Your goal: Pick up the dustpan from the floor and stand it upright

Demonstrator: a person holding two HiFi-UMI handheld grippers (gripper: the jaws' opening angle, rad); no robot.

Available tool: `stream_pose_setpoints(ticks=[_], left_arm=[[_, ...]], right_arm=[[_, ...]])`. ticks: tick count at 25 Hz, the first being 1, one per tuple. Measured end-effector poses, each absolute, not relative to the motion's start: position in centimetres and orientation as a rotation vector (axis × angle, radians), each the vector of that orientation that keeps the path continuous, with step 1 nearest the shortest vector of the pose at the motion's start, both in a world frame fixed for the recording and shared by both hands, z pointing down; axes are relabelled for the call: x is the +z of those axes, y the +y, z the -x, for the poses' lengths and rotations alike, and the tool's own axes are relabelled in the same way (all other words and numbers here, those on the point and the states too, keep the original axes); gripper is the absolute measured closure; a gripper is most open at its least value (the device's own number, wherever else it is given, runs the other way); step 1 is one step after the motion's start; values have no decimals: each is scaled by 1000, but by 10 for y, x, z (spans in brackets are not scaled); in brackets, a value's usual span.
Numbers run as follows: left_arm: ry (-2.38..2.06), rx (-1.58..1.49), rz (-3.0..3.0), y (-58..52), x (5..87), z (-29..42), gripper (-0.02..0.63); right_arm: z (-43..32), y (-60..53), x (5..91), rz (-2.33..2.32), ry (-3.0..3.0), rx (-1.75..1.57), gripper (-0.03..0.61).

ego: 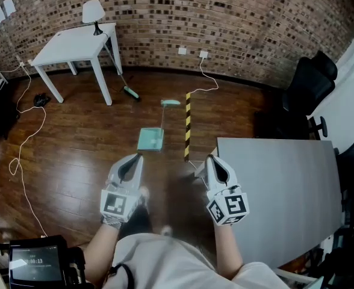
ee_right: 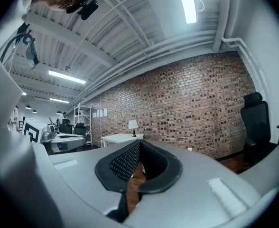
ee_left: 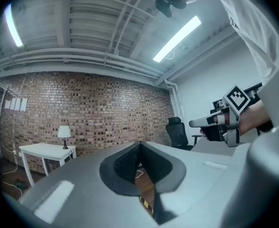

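In the head view a teal dustpan (ego: 150, 139) lies flat on the wooden floor. Its thin long handle runs away from me to a teal grip (ego: 170, 102). My left gripper (ego: 138, 157) is held level in front of me, short of the pan and slightly left of it, jaws shut with nothing between them. My right gripper (ego: 211, 159) hangs level to the right of the pan, by the corner of the grey table, also shut and empty. In the gripper views each pair of jaws meets at the tip, the left gripper (ee_left: 139, 144) and the right gripper (ee_right: 138, 143). The dustpan is hidden there.
A grey table (ego: 279, 191) stands close on my right. A black-and-yellow tape strip (ego: 187, 125) runs on the floor beside the dustpan. A teal-headed broom (ego: 129, 91) leans on a white table (ego: 74, 44) carrying a lamp (ego: 93, 11). Cables (ego: 21, 143) trail at left; black office chairs (ego: 309, 83) stand at right.
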State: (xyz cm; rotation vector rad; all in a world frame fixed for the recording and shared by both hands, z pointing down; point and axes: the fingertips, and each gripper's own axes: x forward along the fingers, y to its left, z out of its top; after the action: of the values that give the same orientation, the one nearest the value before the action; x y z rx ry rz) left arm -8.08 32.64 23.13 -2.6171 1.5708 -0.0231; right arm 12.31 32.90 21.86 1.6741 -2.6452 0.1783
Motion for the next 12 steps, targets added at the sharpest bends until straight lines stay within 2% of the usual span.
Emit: stream_pose_setpoints(ticks=[12], left_arm=[[1515,-56,2687,394,225,103,612]], right_arm=[[-81,398,230,-1688,-2587,225,566]])
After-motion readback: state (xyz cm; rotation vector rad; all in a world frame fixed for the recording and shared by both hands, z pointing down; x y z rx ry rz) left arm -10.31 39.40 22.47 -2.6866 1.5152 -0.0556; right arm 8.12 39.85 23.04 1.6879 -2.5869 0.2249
